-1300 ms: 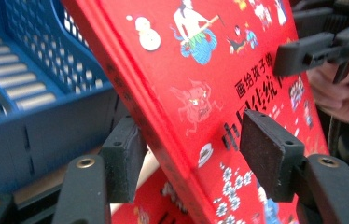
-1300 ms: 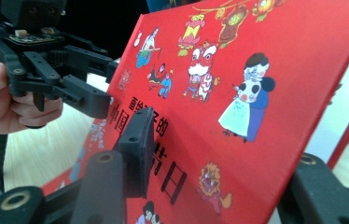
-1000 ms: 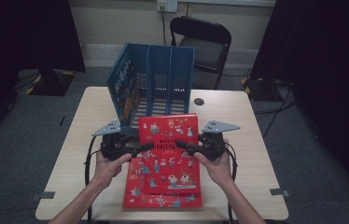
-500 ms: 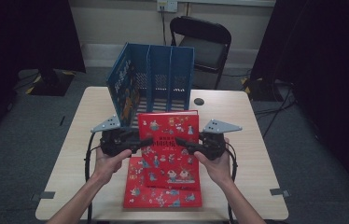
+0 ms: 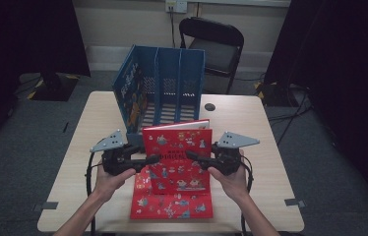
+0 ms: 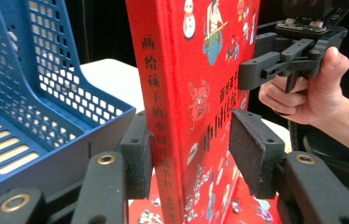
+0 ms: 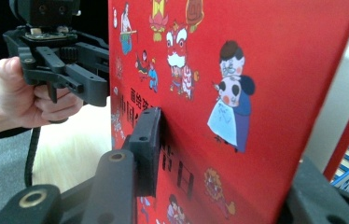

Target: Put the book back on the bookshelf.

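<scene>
You have the upper red book (image 5: 177, 150) stood up between both tools, its lower edge near or on the second red book (image 5: 172, 204) lying flat on the desk (image 5: 265, 147). Left tool (image 5: 148, 160): jaws astride the spine edge and just now closing; in the left gripper view the pad behind (image 6: 137, 158) touches the back cover, while the front pad (image 6: 249, 154) stands a little off the front cover, so not yet clamped. Right tool (image 5: 192, 157): jaws also just closing; in the right gripper view the front pad (image 7: 147, 149) lies against the cover, the far jaw is hidden behind the book, so I cannot tell whether the clamp is complete. Step in hand, as I judge it: securing the upright book from both sides before carrying it to the blue file rack (image 5: 165, 91), which stands just behind it with its slots facing you. Next move calls for firm pressure on both covers, then a level lift and a straight push into one slot, keeping the book vertical so it clears the dividers. Desk is pale wood; a small dark disc (image 5: 209, 106) lies near the rack. Beyond: a folding chair (image 5: 211, 46), grey carpet, dark curtains at both sides.
</scene>
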The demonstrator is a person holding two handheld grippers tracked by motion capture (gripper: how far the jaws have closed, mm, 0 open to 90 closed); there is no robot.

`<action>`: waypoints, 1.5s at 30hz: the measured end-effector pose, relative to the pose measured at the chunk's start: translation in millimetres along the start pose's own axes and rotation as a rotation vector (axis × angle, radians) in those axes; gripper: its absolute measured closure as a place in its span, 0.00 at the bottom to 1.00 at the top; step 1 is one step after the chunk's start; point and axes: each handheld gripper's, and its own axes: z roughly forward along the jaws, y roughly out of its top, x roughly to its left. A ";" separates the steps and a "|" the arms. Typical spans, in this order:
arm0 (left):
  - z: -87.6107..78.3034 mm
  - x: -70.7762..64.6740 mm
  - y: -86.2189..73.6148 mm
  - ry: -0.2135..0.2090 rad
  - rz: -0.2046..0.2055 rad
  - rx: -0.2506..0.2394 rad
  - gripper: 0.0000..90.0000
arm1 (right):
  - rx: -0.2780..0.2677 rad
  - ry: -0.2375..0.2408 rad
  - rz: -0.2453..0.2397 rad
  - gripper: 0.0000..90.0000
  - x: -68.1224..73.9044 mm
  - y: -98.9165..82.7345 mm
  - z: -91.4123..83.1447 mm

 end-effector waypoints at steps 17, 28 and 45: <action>17.0 -12.8 -5.9 -0.010 0.084 0.075 0.60 | 0.047 0.052 -0.045 0.69 7.6 -5.4 -8.4; 25.5 -21.1 -8.4 -0.037 0.105 0.086 0.65 | 0.064 0.081 -0.064 0.67 11.5 -6.9 -10.8; 26.4 -28.4 -11.6 -0.023 0.119 0.094 0.82 | 0.057 -0.104 -0.021 0.36 2.0 -21.1 -33.4</action>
